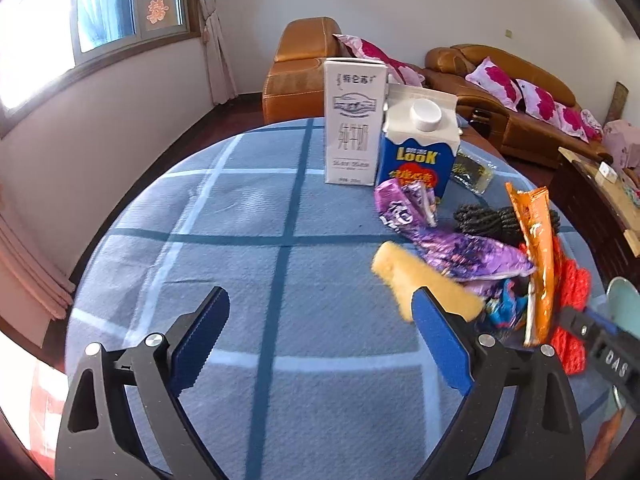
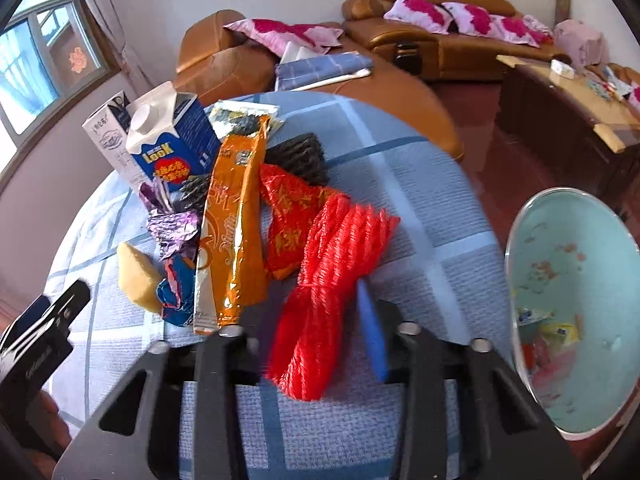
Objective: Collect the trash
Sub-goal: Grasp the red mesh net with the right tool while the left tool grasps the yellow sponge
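A pile of trash lies on the blue checked tablecloth (image 1: pixel 240 240). It holds an orange wrapper (image 2: pixel 234 220), a purple wrapper (image 1: pixel 460 248), a yellow sponge (image 1: pixel 424 280), a crumpled blue wrapper (image 2: pixel 176 288), a red packet (image 2: pixel 288 216) and a black net (image 1: pixel 488 220). My right gripper (image 2: pixel 312 312) is shut on a red mesh net (image 2: pixel 332 264); its blue pad (image 2: pixel 372 332) lies against the net's right side, and its left finger is hidden. My left gripper (image 1: pixel 322 296) stands open over bare cloth, its right finger just in front of the sponge.
A white milk box (image 1: pixel 352 128) and a blue Look carton (image 1: pixel 420 148) stand upright behind the pile. A dark flat packet (image 1: pixel 472 172) lies beside them. A pale green bin (image 2: pixel 576 280) with some trash in it stands off the table's right edge. Sofas stand behind.
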Available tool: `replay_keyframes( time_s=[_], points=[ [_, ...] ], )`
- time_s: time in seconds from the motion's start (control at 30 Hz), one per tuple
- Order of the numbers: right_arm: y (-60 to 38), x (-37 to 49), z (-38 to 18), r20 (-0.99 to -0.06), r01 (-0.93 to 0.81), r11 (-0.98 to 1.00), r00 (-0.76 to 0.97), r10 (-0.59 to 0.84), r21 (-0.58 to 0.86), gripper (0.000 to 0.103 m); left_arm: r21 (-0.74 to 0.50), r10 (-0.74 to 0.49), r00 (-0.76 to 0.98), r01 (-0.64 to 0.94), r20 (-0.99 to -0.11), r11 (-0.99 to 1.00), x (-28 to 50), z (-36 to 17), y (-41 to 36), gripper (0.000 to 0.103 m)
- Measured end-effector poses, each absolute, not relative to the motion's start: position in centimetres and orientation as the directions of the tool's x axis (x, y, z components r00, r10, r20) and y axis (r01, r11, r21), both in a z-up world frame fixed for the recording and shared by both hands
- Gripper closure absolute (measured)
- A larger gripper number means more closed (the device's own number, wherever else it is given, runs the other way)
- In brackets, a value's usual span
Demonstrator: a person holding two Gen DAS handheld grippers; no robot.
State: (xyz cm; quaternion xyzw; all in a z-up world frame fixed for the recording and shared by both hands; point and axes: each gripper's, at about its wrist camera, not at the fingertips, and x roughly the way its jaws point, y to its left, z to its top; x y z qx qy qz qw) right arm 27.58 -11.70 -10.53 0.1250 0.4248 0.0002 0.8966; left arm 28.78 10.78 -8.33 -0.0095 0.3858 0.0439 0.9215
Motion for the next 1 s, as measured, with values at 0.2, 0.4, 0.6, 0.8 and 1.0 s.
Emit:
replay_keyframes(
  time_s=[0.2,0.4,0.6,0.8,1.0],
  points=[
    [-12.9,26.0,-8.0,-0.701,0.078,0.972,0.706,0.103,0.221,0.087,-0.020,0.025,0.683,-0.058,-0.730,0.998,31.2,-9.1,8.5,0.021],
    [-14.1,24.9,-6.5,-0.657,0.080,0.979,0.752,0.064,0.187,0.087,-0.063,-0.028,0.639,-0.032,-0.769,0.998,32.7,-10.9,6.7,0.034],
    [-14.2,24.3,-6.4,-0.651,0.071,0.976,0.754,0.081,0.204,0.087,-0.138,-0.110,0.641,0.007,-0.760,0.990,32.8,-11.1,6.9,0.064],
    [-14.0,23.2,-5.5,-0.634,0.055,0.977,0.768,0.091,0.208,0.087,-0.174,-0.148,0.648,0.023,-0.748,0.984,31.4,-10.9,7.9,0.074],
    [-13.7,22.1,-5.0,-0.617,0.051,0.978,0.782,0.087,0.203,0.087,-0.200,-0.165,0.648,0.020,-0.744,0.980,28.7,-9.7,10.1,0.074]
  ],
)
